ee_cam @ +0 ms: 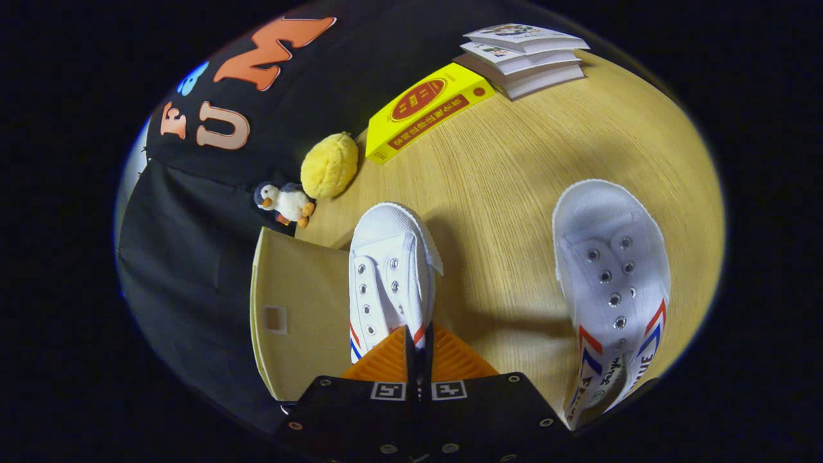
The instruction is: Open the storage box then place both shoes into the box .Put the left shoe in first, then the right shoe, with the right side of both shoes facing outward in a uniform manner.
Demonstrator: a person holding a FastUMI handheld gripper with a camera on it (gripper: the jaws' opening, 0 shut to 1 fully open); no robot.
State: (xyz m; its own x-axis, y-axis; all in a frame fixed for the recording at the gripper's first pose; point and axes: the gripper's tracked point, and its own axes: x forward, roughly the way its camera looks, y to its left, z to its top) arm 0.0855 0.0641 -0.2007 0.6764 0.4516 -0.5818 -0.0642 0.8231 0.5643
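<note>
My gripper is shut on the side edge of a white canvas shoe with red and blue stripes. That shoe hangs toe-forward just ahead of the fingers, above the table. Its left half overlaps a beige panel of the storage box, which lies just left of the fingers and carries a small square patch. The second white shoe rests on the wooden table to the right of the fingers, toe pointing away, its striped side showing.
Beyond the held shoe stand a yellow plush ball and a small penguin toy against the black cloth wall. A yellow box and a stack of books lie farther back on the table.
</note>
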